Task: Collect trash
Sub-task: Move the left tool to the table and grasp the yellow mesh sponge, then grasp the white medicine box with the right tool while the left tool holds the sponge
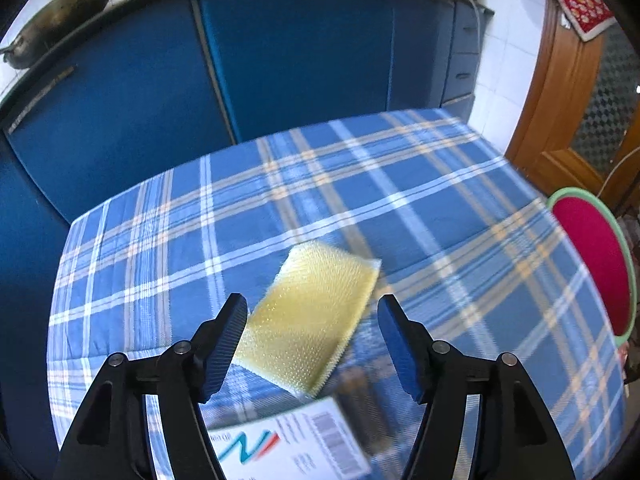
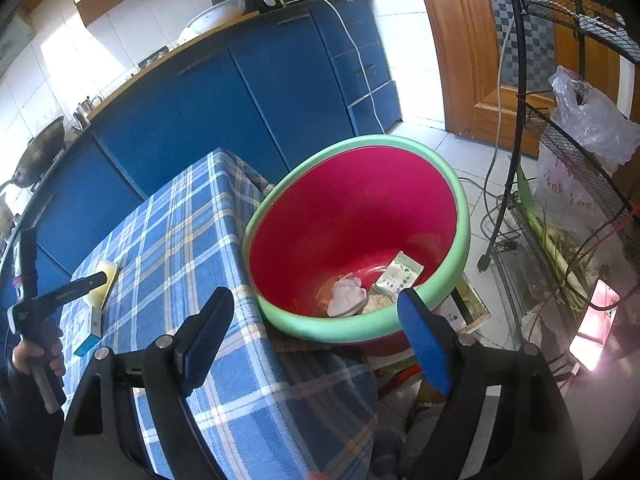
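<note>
A yellow sponge pad [image 1: 308, 320] lies on the blue plaid tablecloth [image 1: 280, 208], between the fingers of my open left gripper [image 1: 312, 320], which hovers just over it. A white printed carton [image 1: 288, 444] lies under that gripper. A red basin with a green rim [image 2: 356, 236] stands past the table's right edge; it holds crumpled white paper [image 2: 346, 294] and a green-and-white packet [image 2: 400, 276]. My right gripper [image 2: 316, 312] is open and empty, above the basin's near rim. In the right wrist view the left gripper [image 2: 60, 292], sponge [image 2: 105, 280] and carton [image 2: 86, 330] show at left.
Blue cabinets [image 1: 280, 60] run behind the table, with a wok [image 1: 56, 20] and appliances on top. A wooden door [image 2: 460, 40] and a black wire rack [image 2: 568, 168] with a plastic bag and green onions stand at right. Boxes [image 2: 468, 308] lie under the basin.
</note>
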The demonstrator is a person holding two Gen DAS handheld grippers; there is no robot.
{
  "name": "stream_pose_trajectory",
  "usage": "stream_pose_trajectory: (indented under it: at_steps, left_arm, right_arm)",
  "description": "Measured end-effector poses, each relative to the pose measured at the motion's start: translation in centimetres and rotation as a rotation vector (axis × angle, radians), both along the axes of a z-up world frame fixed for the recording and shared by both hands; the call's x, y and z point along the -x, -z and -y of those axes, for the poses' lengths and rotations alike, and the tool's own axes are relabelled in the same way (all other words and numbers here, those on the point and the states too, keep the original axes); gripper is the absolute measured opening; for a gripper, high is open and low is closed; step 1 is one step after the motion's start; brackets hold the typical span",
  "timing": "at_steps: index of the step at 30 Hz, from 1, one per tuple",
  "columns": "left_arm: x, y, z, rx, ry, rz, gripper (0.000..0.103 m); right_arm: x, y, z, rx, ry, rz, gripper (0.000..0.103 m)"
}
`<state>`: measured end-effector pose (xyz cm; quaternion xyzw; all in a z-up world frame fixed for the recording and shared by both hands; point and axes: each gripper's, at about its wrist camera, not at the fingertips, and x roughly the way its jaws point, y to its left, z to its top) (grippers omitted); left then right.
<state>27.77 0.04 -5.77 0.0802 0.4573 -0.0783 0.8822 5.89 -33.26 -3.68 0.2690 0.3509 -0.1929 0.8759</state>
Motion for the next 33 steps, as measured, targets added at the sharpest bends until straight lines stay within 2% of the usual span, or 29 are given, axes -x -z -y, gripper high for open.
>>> stream_pose_trajectory:
  at_steps: [5,12,13,15,19,25,33]
  left_arm:
    - [-1.1,1.3,-0.9,0.018,-0.018,-0.038,0.069]
    - [-1.6,1.6,-2.1,0.066,-0.053,-0.031,0.068]
    - [-1.6,1.5,-2.2,0.071,-0.057,-0.027,0.065]
    - [-1.5,1.4,-2.5,0.075,-0.061,-0.018,0.047]
    - [-1.3,1.1,-3.1,0.106,-0.075,-0.012,0.036]
    - [0.3,-0.5,-4.3,0.150,-0.099,0.035,0.035]
    - [5.3,-3.6,-7.1,0.207,-0.153,0.107,0.035]
  right_arm:
    - [-0.4,0.1,-0.5,0.012,-0.004,-0.015,0.084]
    - [-0.8,0.5,-1.2,0.011,-0.013,-0.034,0.084]
    - [-0.9,0.5,-1.3,0.010,-0.015,-0.035,0.084]
    - [-0.9,0.5,-1.4,0.011,-0.021,-0.035,0.084]
    - [-1.1,0.4,-1.8,0.011,-0.031,-0.033,0.084]
    - [-1.7,0.0,-2.7,0.012,-0.069,-0.022,0.084]
    - [-3.8,-1.1,-5.9,0.022,-0.180,0.002,0.084]
